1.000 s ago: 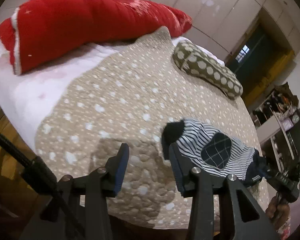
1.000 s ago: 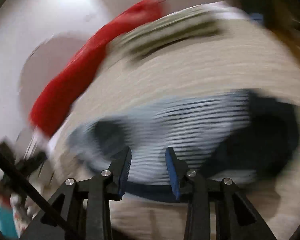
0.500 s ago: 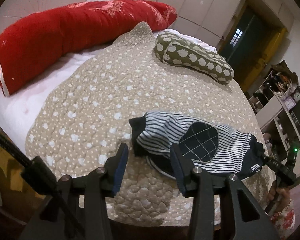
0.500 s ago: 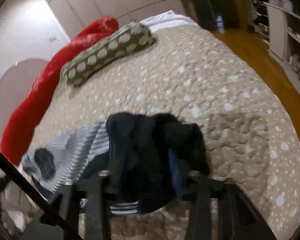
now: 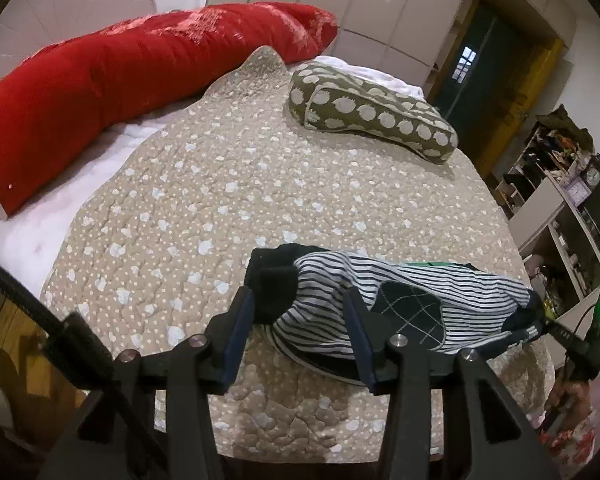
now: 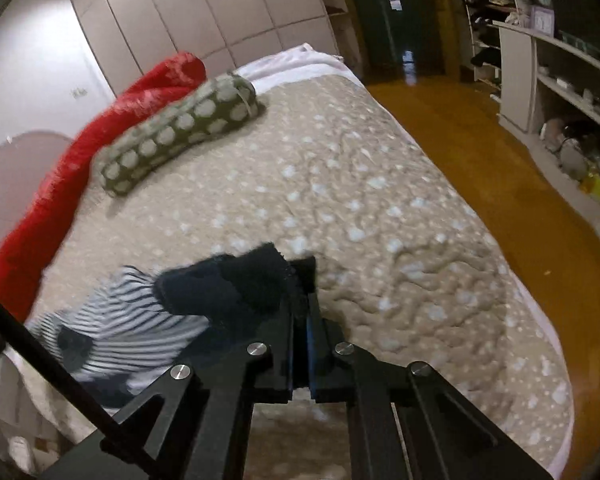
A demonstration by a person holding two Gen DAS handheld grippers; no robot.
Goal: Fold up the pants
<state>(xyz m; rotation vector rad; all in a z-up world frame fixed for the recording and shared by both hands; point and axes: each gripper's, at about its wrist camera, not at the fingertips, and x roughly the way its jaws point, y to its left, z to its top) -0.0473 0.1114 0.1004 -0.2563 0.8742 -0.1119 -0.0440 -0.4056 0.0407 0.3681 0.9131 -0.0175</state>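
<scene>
Item: navy-and-white striped cotton pants (image 5: pixel 400 304), bunched at lower centre on the beige spotted quilt (image 5: pixel 228 184). Right gripper (image 6: pixel 300 300) clamped on their dark edge. Left gripper (image 5: pixel 300 328) apart, straddling the cuff; we should pinch it, then draw taut.

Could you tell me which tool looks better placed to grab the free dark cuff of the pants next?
Left. The left tool stands open around the dark cuff; the right tool is shut on the pants.

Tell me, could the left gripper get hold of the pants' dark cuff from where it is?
Probably yes: the left gripper is open with the cuff already between its fingers, and nothing blocks it.
</scene>
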